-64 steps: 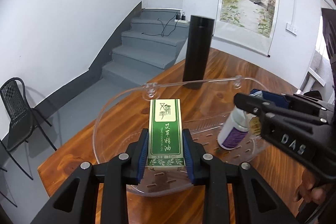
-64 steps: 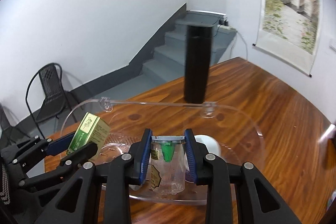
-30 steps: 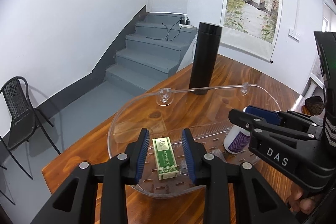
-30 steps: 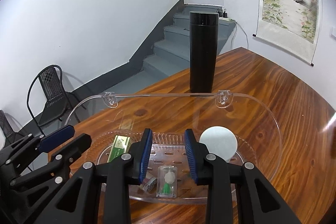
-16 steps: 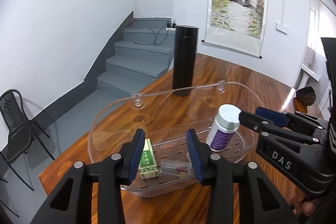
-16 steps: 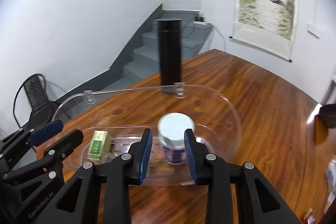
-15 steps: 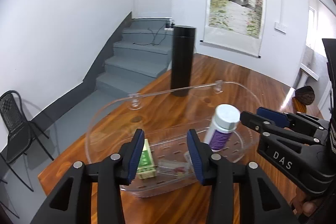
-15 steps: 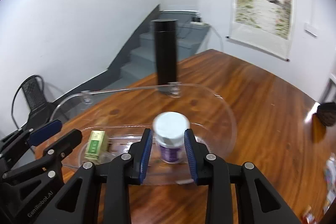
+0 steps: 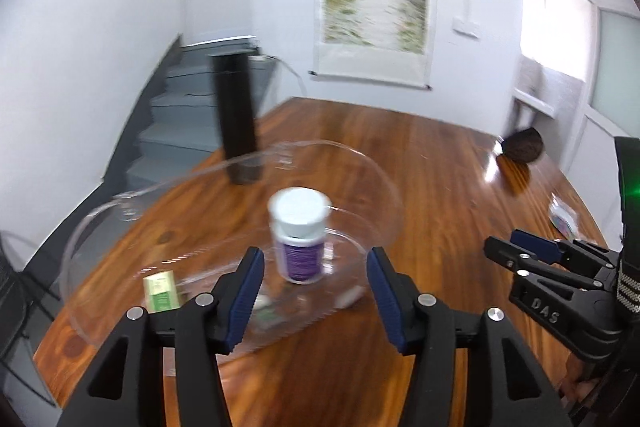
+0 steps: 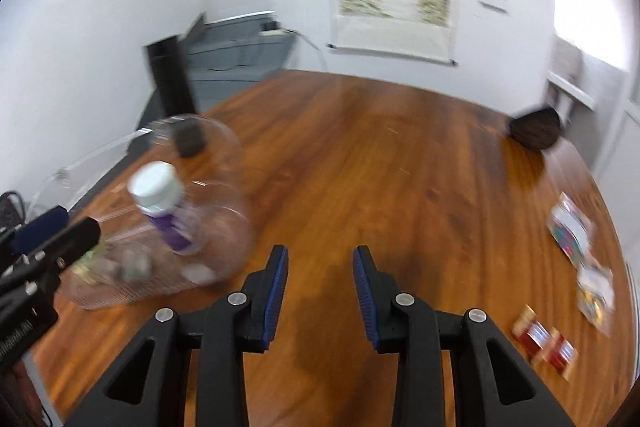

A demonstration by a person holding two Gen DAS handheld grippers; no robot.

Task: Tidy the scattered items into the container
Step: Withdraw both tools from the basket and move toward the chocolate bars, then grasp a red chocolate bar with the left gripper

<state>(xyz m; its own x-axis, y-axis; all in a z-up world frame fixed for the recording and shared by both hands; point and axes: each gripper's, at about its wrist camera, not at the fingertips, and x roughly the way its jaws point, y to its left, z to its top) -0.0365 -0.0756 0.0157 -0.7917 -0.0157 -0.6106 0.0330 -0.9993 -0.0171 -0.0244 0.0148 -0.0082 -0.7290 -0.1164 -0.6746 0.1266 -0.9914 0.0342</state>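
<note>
The clear container (image 9: 384, 183) sits toward the left edge of the wooden worktop (image 10: 380, 163), and in it stand a white-capped bottle with a purple label (image 9: 301, 235) and a small green box (image 9: 160, 291), with a few smaller bits beside them too blurred to make out. Just past its far rim a tall black cylinder (image 9: 236, 119) stands upright. The left hand-held gripper (image 9: 316, 291) hangs in front of the container with its blue-padded jaws spread wide and nothing between them. The right hand-held gripper (image 10: 320, 291) is over bare wood near the front edge, jaws parted and empty as well. Near the right edge lie several loose packets (image 10: 570, 231) and two small red sachets (image 10: 546, 343), well apart from the container. A dark round object (image 10: 536, 129) rests at the far right corner
</note>
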